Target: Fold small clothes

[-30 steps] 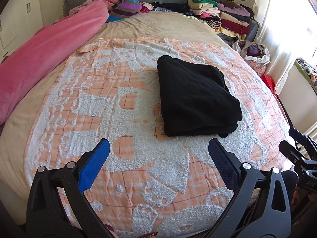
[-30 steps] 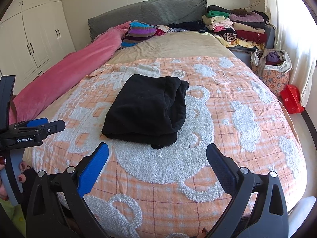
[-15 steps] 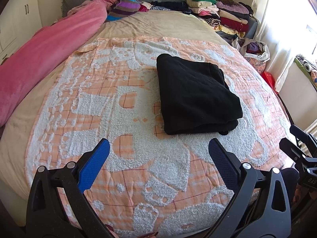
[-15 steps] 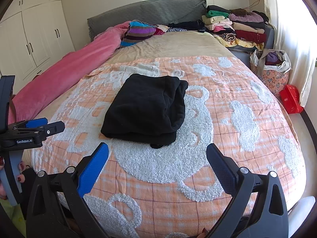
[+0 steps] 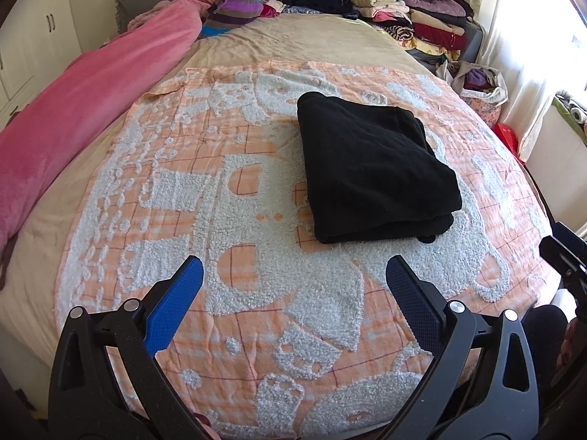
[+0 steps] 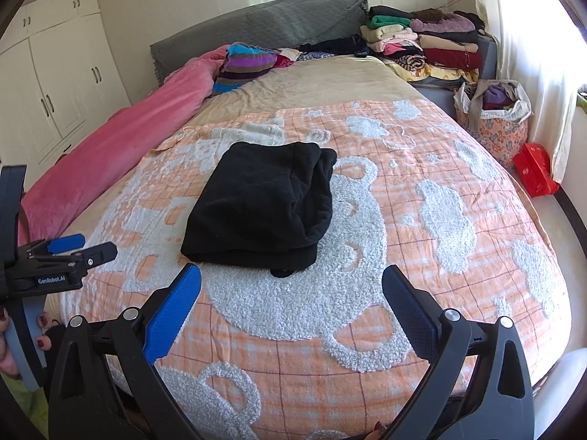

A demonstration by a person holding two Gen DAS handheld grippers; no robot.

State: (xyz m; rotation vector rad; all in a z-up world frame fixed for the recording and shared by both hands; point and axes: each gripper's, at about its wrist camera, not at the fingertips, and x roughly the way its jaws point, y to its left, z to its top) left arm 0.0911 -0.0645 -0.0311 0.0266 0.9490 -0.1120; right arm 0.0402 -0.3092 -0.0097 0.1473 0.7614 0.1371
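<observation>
A folded black garment (image 5: 370, 168) lies in a neat rectangle on the orange and white blanket (image 5: 183, 201); it also shows in the right wrist view (image 6: 264, 205). My left gripper (image 5: 293, 278) is open and empty, held above the blanket short of the garment's near edge. My right gripper (image 6: 291, 286) is open and empty, just short of the garment's near edge. The left gripper also shows at the left edge of the right wrist view (image 6: 69, 253).
A pink blanket (image 5: 80, 110) runs along the bed's left side. A striped cushion (image 6: 245, 64) lies near the grey headboard (image 6: 264, 25). Stacks of folded clothes (image 6: 422, 44) sit at the far right. A floral bag (image 6: 493, 121) and a red box (image 6: 535, 174) stand on the floor right.
Both grippers have shifted very slightly, staying open. The garment has not moved.
</observation>
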